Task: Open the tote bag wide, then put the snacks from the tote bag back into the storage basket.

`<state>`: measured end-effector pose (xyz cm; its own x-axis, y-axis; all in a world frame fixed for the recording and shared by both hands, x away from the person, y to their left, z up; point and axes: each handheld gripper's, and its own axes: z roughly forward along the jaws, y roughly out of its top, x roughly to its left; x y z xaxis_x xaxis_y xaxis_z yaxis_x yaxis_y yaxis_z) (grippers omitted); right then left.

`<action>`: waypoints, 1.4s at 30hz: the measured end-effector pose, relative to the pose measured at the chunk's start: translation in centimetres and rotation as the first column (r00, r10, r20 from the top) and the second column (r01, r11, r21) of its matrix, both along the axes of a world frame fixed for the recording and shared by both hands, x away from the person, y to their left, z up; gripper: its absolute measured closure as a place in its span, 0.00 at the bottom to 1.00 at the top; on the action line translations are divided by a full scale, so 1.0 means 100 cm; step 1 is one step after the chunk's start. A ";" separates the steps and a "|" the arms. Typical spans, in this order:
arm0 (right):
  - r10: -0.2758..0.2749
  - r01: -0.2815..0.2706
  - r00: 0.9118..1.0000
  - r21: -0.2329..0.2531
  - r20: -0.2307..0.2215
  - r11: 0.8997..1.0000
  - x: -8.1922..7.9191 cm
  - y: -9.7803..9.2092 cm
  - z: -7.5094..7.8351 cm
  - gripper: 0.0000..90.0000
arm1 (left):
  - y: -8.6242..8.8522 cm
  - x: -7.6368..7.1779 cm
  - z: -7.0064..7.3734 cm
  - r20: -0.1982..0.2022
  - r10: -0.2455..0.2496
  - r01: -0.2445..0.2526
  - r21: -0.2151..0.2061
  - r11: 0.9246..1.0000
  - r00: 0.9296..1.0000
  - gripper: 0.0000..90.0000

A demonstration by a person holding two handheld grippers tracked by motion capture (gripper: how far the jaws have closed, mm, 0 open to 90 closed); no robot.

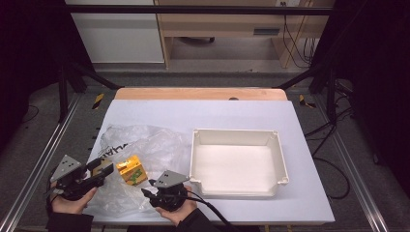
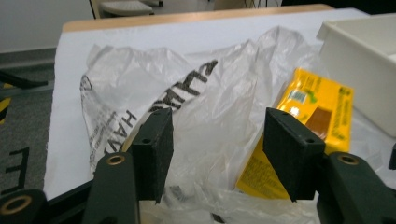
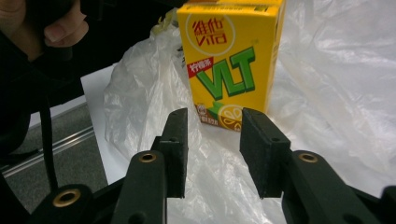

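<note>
Left gripper [image 1: 102,170]: jaws spread wide over crumpled plastic bag [image 1: 145,145], gripping nothing. Right gripper [image 1: 149,187]: jaws parted, empty, hovering above bag film, aimed at yellow drink carton [image 1: 132,169]. Carton lying on bag between both grippers. White tray [image 1: 237,189] just right of bag, on tabletop [image 1: 309,203].

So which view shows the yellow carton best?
The right gripper view: the carton faces the camera, its print readable. The left gripper view shows its side, partly behind a jaw. The high view shows it small, on the bag.
</note>
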<state>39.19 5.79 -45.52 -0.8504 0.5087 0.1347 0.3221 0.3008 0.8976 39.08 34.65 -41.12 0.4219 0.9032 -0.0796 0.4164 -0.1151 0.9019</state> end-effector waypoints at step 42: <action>-0.353 0.359 0.928 -0.031 0.119 0.933 0.011 -0.187 0.050 0.23 | -0.037 0.018 0.036 0.032 -0.191 0.188 0.083 0.979 0.981 0.29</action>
